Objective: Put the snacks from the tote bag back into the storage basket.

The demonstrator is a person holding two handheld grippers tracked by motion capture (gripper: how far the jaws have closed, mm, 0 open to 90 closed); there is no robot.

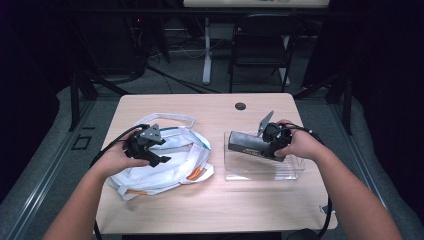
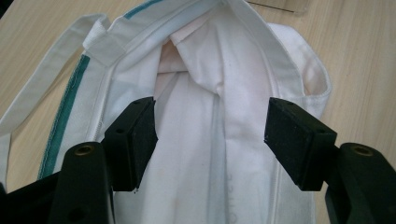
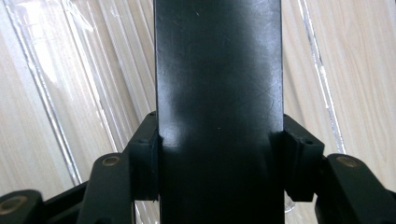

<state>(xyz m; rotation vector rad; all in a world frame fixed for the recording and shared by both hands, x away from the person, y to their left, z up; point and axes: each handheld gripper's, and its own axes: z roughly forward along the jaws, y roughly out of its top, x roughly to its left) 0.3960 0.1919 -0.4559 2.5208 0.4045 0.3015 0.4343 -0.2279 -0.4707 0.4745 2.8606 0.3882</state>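
A white cloth bag (image 1: 175, 155) with teal trim and loose handles lies crumpled on the left half of the table. My left gripper (image 1: 152, 150) hovers over it, open, and in the left gripper view the bag's mouth (image 2: 210, 84) lies between and beyond the two spread pads (image 2: 133, 140). On the right, my right gripper (image 1: 267, 142) is shut on a long black box (image 1: 247, 144), held just above a clear plastic tray (image 1: 262, 167). In the right gripper view the black box (image 3: 219, 93) is clamped between both pads, with the clear plastic tray (image 3: 84, 70) beneath it.
The wooden table (image 1: 210, 200) has bare surface along its front edge and a round black grommet (image 1: 240, 106) at the back. Beyond the table stand a folding chair (image 1: 262, 47) and a desk leg (image 1: 206, 50) on grey floor.
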